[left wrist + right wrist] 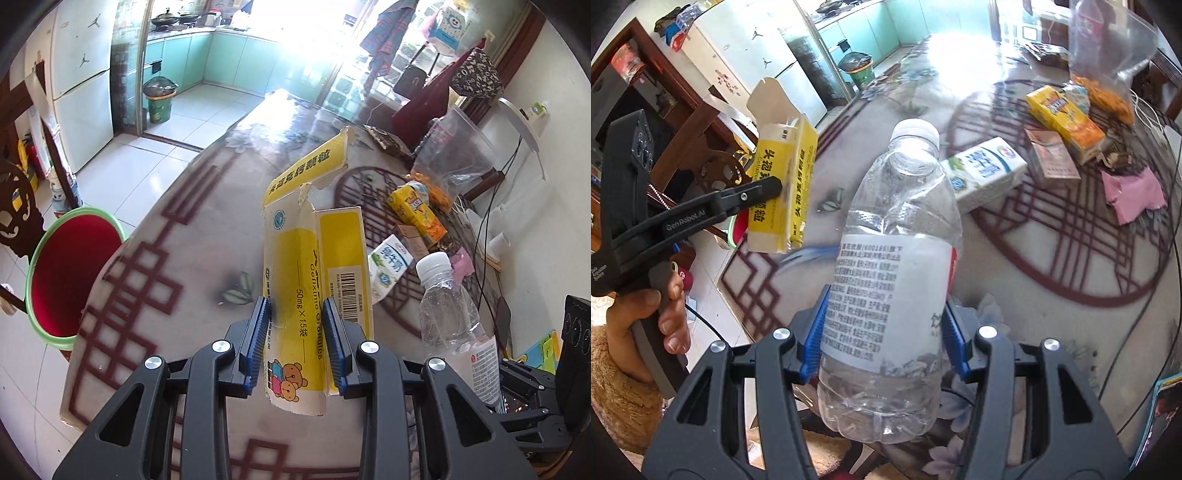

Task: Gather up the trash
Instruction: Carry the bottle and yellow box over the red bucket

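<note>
My left gripper (295, 314) is shut on a torn yellow and white medicine box (295, 266), held above the patterned table (184, 229). The box also shows in the right wrist view (783, 177), left of the bottle. My right gripper (882, 321) is shut on a crumpled clear plastic bottle (894, 251) with a white label and white cap. The bottle shows in the left wrist view (450, 310) at the right. A red bin with a green rim (70, 273) stands on the floor left of the table.
On the table lie a white and green milk carton (986, 173), a yellow juice carton (1063, 118), a small brown box (1052, 158), pink paper (1134, 192) and a clear bag with orange snacks (1108, 70). Cables run along the right edge. A green kitchen bin (159, 99) stands far back.
</note>
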Available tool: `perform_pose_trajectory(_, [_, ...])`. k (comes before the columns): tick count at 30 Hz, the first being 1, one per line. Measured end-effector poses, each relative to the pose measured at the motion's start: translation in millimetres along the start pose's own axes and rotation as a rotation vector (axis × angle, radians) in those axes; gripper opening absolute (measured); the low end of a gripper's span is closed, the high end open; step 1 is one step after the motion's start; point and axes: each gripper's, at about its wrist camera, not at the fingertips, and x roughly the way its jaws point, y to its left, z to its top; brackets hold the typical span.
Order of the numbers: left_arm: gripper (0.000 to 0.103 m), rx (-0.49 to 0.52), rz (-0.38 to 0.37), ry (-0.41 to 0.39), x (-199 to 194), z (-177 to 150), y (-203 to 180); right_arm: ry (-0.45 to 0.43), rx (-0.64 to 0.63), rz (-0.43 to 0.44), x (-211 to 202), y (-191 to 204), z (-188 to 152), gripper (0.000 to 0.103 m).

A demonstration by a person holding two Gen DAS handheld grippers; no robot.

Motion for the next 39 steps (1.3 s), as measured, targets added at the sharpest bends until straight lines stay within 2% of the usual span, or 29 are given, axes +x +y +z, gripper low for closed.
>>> perform_pose_trajectory(6, [0.028,-0.032,0.008,-0.005,-7,5,34,0.02,-0.039,0.01,17,28,14,0.053])
perform_pose_trajectory(25, [0.028,-0.15,0.12,-0.04,-41,36,181,0.027,-0.159,0.072,80,147,81,0.053])
perform_pose_trajectory(32, [0.028,-0.206,0.151,-0.017,-34,37,228,0.029,-0.208,0.07,98,183,98,0.053])
perform_pose_trajectory(39, [0.028,-0.237,0.17,0.026,-19,34,259,0.049,-0.238,0.074,117,206,111,0.053])
